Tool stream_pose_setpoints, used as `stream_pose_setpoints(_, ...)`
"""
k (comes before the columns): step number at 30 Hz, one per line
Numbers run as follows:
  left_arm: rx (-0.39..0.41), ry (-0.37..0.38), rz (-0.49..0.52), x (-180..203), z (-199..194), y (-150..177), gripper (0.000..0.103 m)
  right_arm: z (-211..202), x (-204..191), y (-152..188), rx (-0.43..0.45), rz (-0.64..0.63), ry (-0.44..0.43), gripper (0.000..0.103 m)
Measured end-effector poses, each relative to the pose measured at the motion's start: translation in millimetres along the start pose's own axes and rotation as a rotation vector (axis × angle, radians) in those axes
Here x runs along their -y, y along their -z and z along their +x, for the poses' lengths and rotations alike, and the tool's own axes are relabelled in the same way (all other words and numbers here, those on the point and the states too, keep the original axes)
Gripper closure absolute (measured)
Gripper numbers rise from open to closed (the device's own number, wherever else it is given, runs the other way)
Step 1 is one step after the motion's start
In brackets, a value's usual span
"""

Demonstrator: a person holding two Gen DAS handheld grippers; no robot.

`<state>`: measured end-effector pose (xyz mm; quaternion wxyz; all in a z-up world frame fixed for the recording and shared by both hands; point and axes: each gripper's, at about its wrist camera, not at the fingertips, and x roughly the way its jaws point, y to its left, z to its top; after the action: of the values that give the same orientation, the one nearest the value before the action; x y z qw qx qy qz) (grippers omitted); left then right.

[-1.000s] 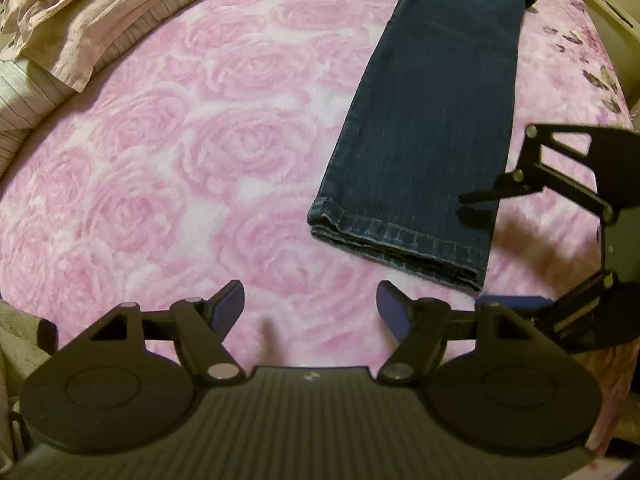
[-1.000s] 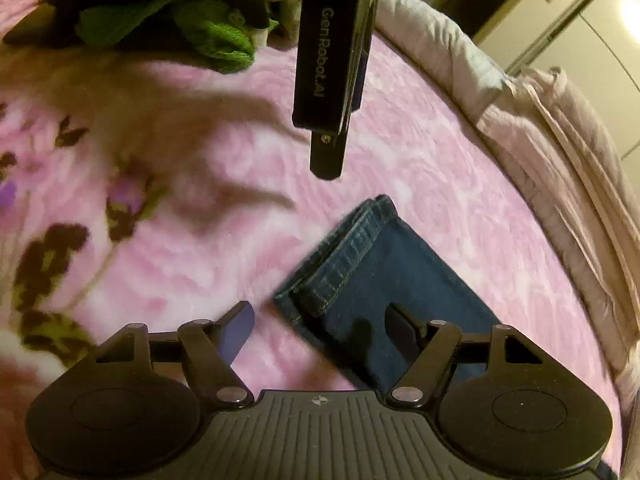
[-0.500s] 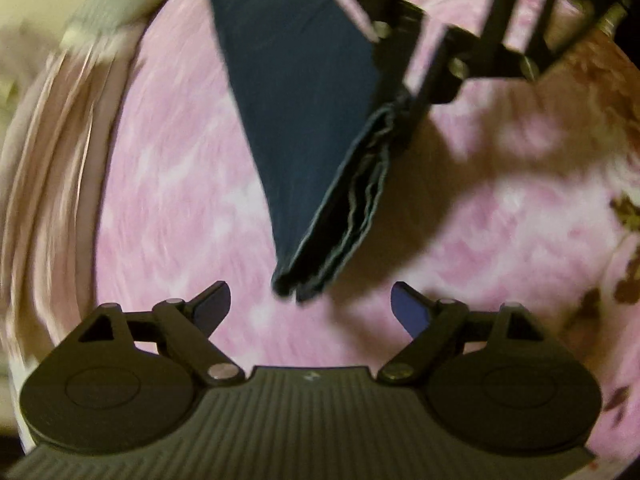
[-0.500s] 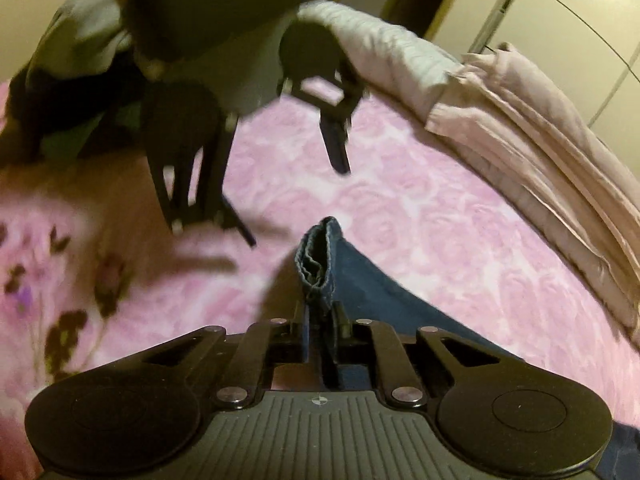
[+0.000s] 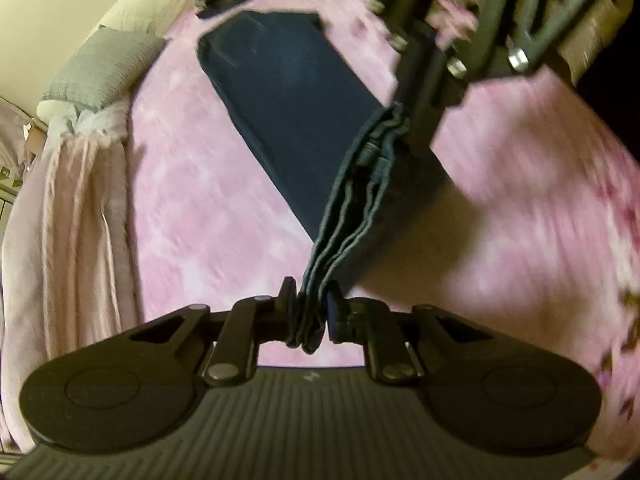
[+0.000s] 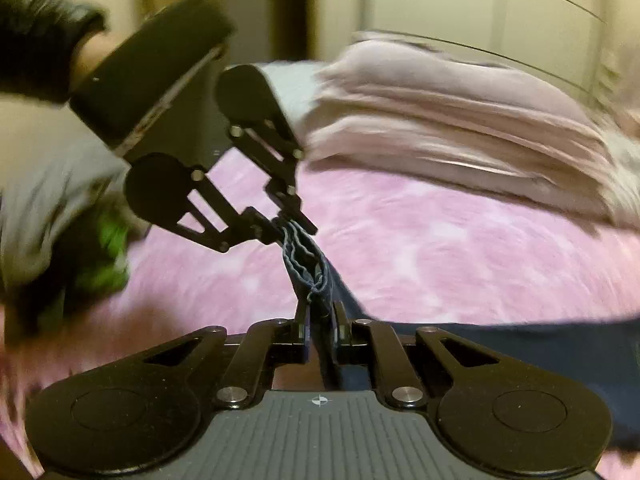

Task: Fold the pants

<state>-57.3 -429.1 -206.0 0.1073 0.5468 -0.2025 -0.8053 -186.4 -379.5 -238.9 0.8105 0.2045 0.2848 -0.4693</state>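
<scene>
The dark blue jeans (image 5: 288, 92) lie doubled lengthwise on the pink bed, with their leg hem lifted off it. My left gripper (image 5: 310, 300) is closing, and its pads press on one corner of the stacked hem. My right gripper (image 6: 320, 316) is shut on the other corner. The hem (image 6: 306, 264) is stretched between the two. Across the hem, the right gripper (image 5: 404, 120) shows in the left wrist view and the left gripper (image 6: 294, 226) in the right wrist view. The waist end lies flat at the far side.
A pink rose-print blanket (image 5: 200, 200) covers the bed. Folded pale pink bedding (image 6: 440, 120) and a grey pillow (image 5: 100, 68) line one edge. Dark and green clothes (image 6: 100, 256) lie behind the left gripper. A person's dark sleeve (image 6: 36, 32) holds that gripper. Wardrobe doors (image 6: 480, 0) stand beyond.
The left gripper went from open beside the hem to closed on its corner. Both grippers rolled and rose, lifting the hem off the bed. The right stayed shut on the hem.
</scene>
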Motion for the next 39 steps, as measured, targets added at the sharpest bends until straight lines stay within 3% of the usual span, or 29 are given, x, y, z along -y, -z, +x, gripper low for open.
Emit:
stream_pose_setpoints(5, 0.003, 0.035, 0.044, -70.7, 34.3, -94.9, 0.091, -32.8, 101.3, -14.7, 0.068, 0.201, 0.034, 0.098)
stream_pose_setpoints(11, -0.026, 0.143, 0.081, -133.3, 138.1, -198.2, 0.091, -35.5, 251.7, 4.5, 0.072, 0.494, 0.014, 0.098)
stream_pose_setpoints(15, -0.065, 0.243, 0.086, -150.1, 225.0, -243.6, 0.091, -19.6, 333.0, 41.8, 0.050, 0.666, -0.007, 0.098)
stream_pose_setpoints(20, -0.103, 0.321, 0.066, -160.6, 303.6, -271.9, 0.091, -3.9, 407.5, 86.1, 0.035, 0.843, 0.001, 0.098)
stream_pose_setpoints(23, -0.130, 0.345, 0.052, -161.6, 341.8, -278.5, 0.089, 10.4, 433.9, 107.9, 0.008, 0.903, 0.016, 0.098)
stream_pose_setpoints(25, -0.154, 0.347, 0.017, -161.1, 363.3, -279.2, 0.080, 22.7, 445.9, 119.6, -0.020, 0.925, 0.034, 0.098)
stream_pose_setpoints(26, -0.164, 0.328, -0.002, -160.4, 368.6, -279.4, 0.068, 24.9, 448.4, 123.3, -0.037, 0.926, 0.054, 0.097)
stream_pose_setpoints(27, -0.182, 0.309, -0.025, -162.8, 373.6, -279.2, 0.067, 23.4, 449.4, 125.3, -0.048, 0.919, 0.079, 0.096)
stream_pose_setpoints(29, -0.182, 0.288, -0.068, -172.0, 371.9, -273.2, 0.067, 15.1, 448.9, 126.1, -0.062, 0.893, 0.126, 0.082)
stream_pose_setpoints(32, -0.177, 0.244, -0.197, -195.6, 353.8, -257.4, 0.068, -14.1, 437.0, 122.0, -0.043, 0.811, 0.191, 0.081)
stream_pose_setpoints(35, -0.120, 0.288, -0.344, -209.2, 331.4, -241.2, 0.068, -32.3, 415.0, 114.7, -0.018, 0.735, 0.190, 0.081)
stream_pose_setpoints(39, -0.052, 0.386, -0.485, -198.2, 334.1, -231.9, 0.068, -10.9, 398.9, 114.8, -0.029, 0.665, 0.137, 0.081)
